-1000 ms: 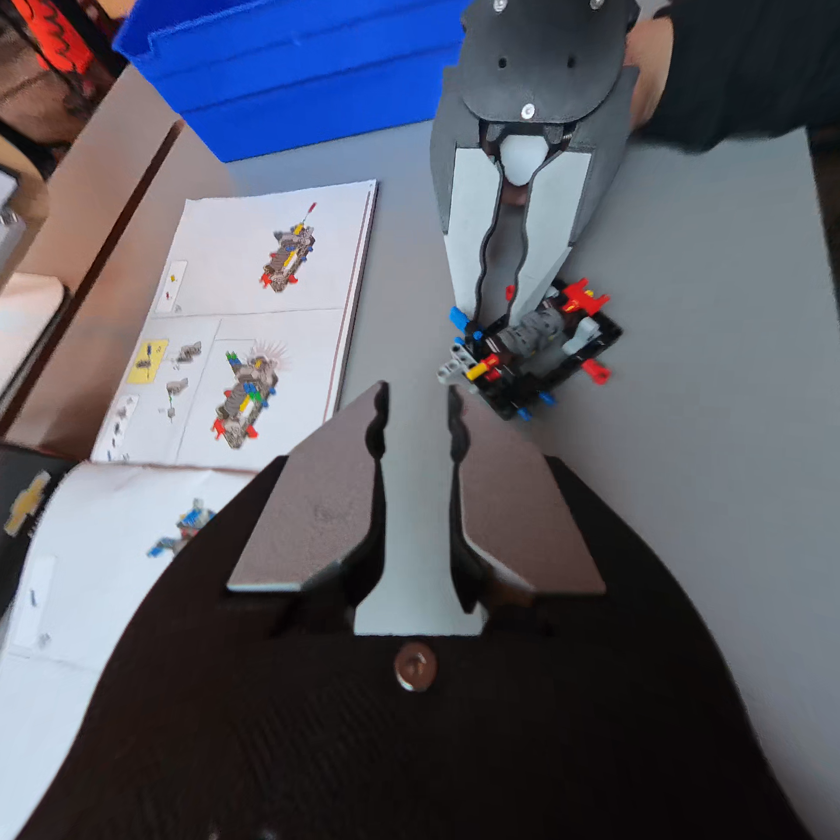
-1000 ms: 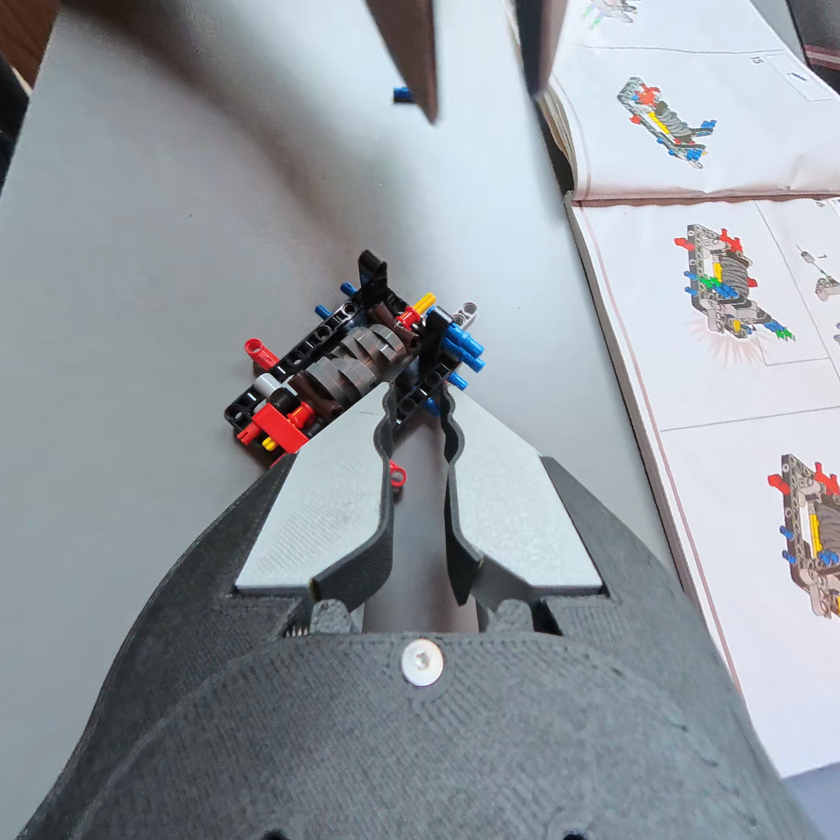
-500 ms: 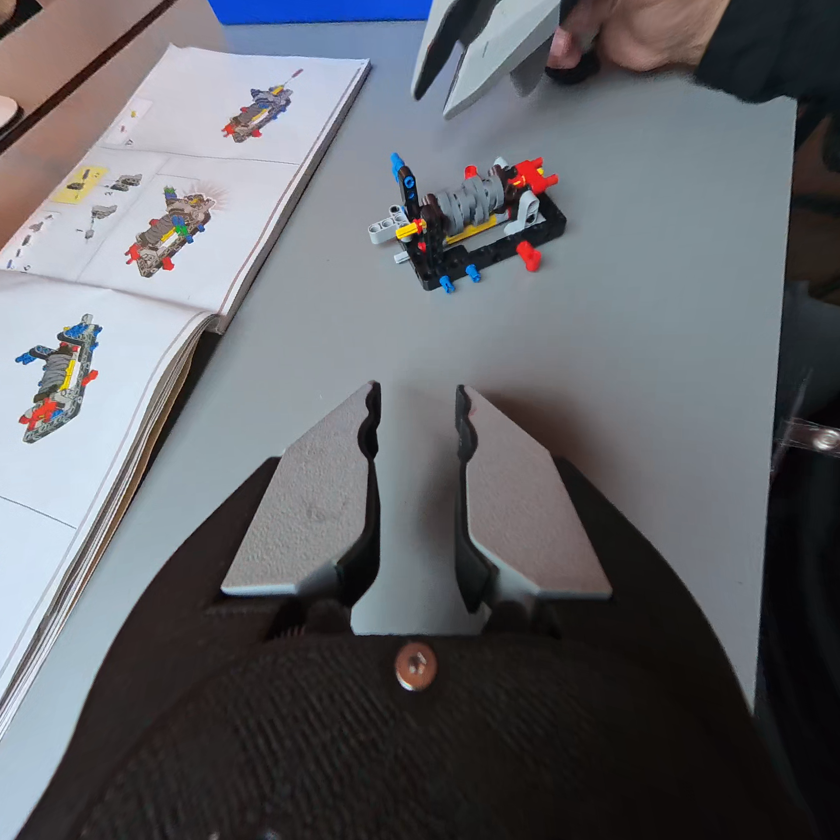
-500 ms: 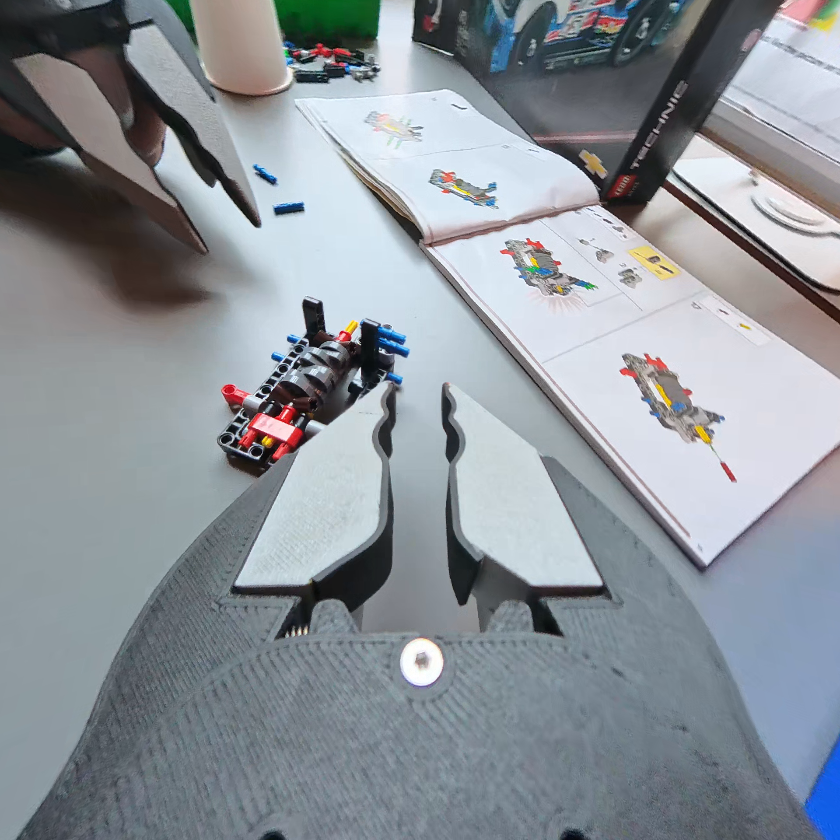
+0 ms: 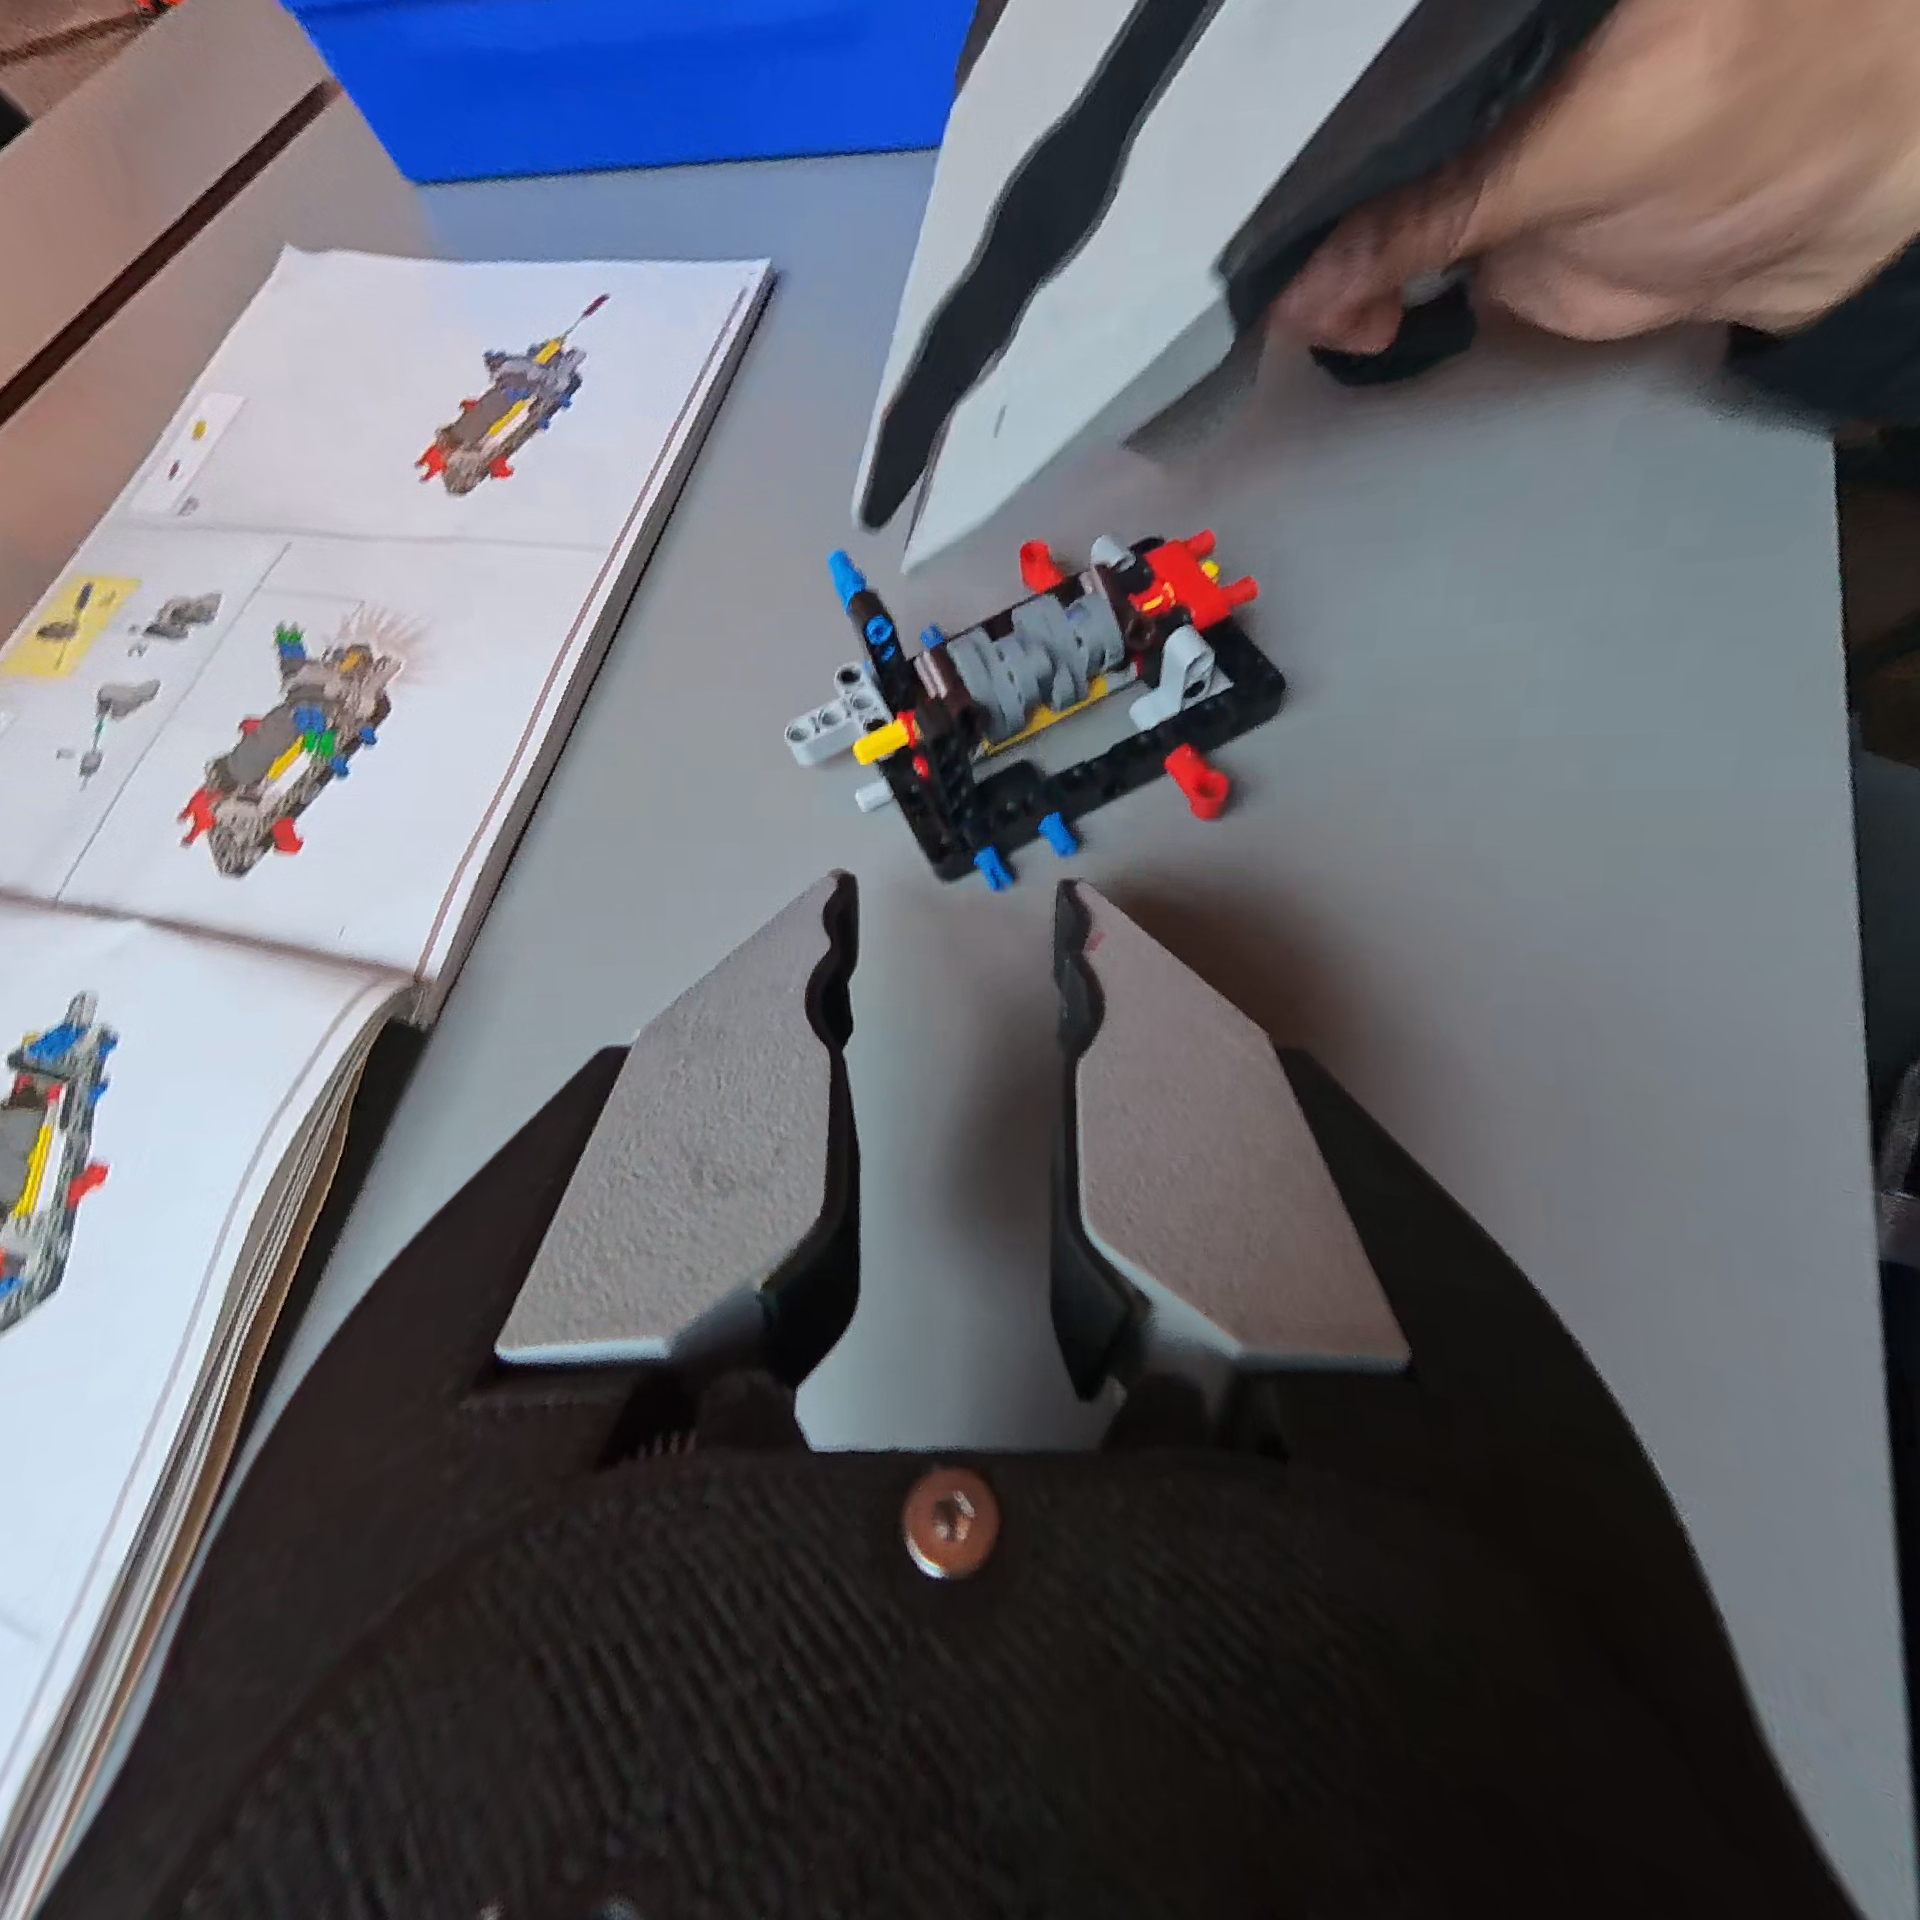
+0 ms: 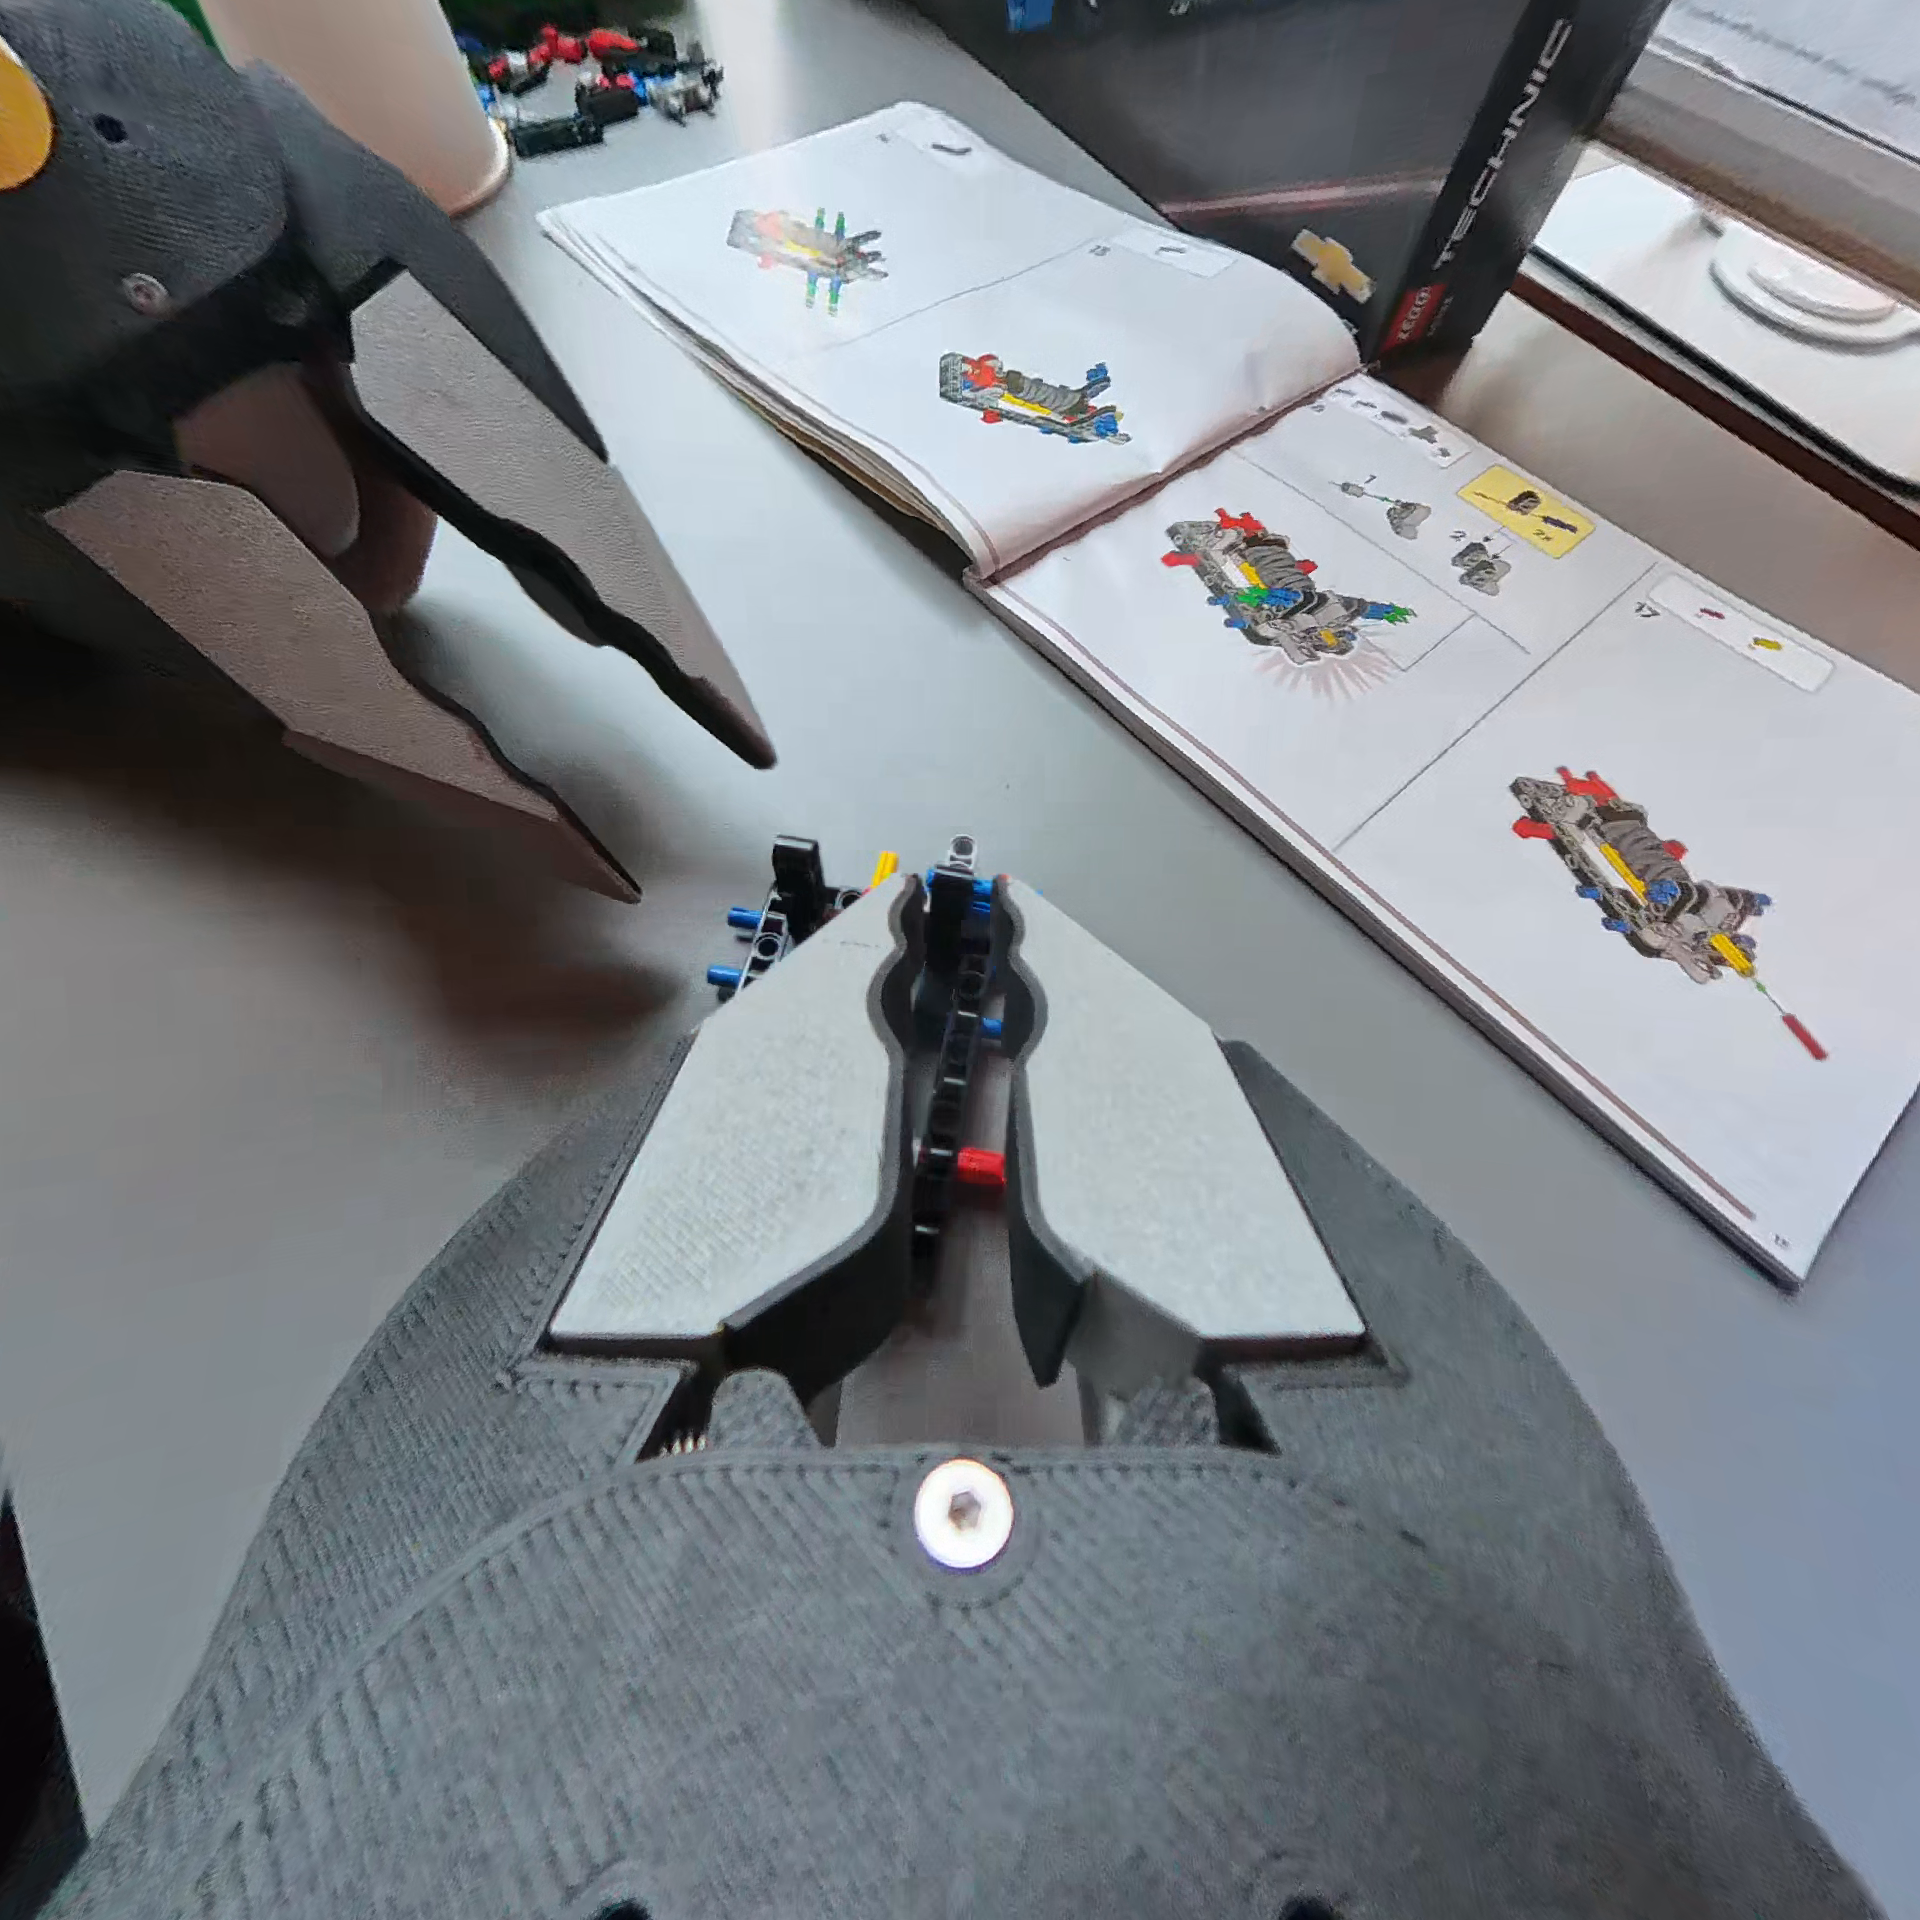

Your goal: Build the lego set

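The partly built lego assembly [image 5: 1039, 696], a black frame with grey gears and red, blue and yellow pins, lies on the grey table [image 5: 1507, 987]. My left gripper [image 5: 956, 904] is open and empty, with its tips just short of the frame's near edge. My right gripper [image 5: 894, 540], held by a hand, hangs over the far left end of the assembly. In the right wrist view, my right gripper [image 6: 958, 899] has its jaws narrowly apart, with the assembly's black upright beam [image 6: 951, 935] showing between them. I cannot tell whether they touch. The left gripper [image 6: 701, 826] shows at the upper left.
An open instruction booklet [image 5: 364, 571] lies left of the assembly and also shows in the right wrist view [image 6: 1403, 675]. A blue bin [image 5: 644, 83] stands at the back. A dark set box [image 6: 1351, 156], a white cup [image 6: 384, 104] and loose pieces [image 6: 592, 83] are farther off. The table edge runs close on the right [image 5: 1860, 935]. Some 6 centimeters of space lies between my two pairs of fingers.
My right gripper has come down over the end of the assembly, with its jaws a little narrower. My left gripper has moved forward, closer to the frame. The assembly has not moved.
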Demonstrator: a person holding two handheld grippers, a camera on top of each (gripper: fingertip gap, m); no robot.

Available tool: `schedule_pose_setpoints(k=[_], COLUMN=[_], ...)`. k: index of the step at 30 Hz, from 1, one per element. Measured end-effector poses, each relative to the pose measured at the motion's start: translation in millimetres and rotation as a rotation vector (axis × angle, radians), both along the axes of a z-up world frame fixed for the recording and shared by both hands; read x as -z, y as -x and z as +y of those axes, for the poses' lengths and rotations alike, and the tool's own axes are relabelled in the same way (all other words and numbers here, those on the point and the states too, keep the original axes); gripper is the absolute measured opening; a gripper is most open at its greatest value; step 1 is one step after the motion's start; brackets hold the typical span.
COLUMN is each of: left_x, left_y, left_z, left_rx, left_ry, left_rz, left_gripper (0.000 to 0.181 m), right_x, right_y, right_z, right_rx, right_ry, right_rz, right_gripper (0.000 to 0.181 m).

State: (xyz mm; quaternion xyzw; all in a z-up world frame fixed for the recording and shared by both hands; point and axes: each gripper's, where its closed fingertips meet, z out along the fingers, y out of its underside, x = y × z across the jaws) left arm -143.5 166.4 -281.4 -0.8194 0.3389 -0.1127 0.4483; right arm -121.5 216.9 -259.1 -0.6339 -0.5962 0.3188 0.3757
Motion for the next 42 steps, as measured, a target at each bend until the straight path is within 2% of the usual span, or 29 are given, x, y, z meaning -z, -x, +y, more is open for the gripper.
schedule_pose_setpoints(k=[7,11,16,19,21,26,30,35,39,42], left_x=[0.0,2.8,2.6,-5.0,-8.3,5.0,5.8,15.2,19.2,15.5], left_y=[-16.0,-21.6,-15.8,-8.5,-1.9,19.8,34.1,43.7,49.0,55.1], left_z=[17.2,17.7,18.9,6.1,-8.3,-53.9,-73.2,-85.4,-90.3,-91.8], left_rx=[0.090,0.131,0.086,0.058,0.056,0.030,-0.025,-0.093,-0.123,-0.170], left_ry=[0.015,0.042,0.038,0.049,0.060,0.089,0.049,0.099,0.134,0.137], left_rz=[-0.020,-0.024,-0.021,-0.075,-0.088,-0.044,0.012,0.046,0.041,-0.004], left_gripper=[0.034,0.026,0.032,0.032,0.032,0.033,0.027,0.033,0.037,0.052], right_x=[8.1,9.4,7.2,-7.1,-12.7,2.6,21.8,44.2,43.8,36.8], right_y=[9.6,10.2,8.4,2.9,-11.0,-57.7,-70.0,-66.8,-61.4,-57.2], right_z=[0.0,-1.5,0.3,-3.8,-2.3,-1.6,-15.1,-49.6,-86.0,-91.2], right_rx=[0.013,0.010,0.029,0.038,0.061,0.105,0.059,-0.084,-0.256,-0.292], right_ry=[-0.169,-0.204,-0.229,-0.177,-0.143,-0.039,0.055,0.117,0.045,-0.060], right_rz=[-0.113,-0.128,-0.122,-0.033,-0.004,-0.013,-0.037,-0.184,-0.191,-0.141], right_gripper=[0.006,0.009,0.006,0.017,0.018,0.023,0.027,0.027,0.025,0.020])
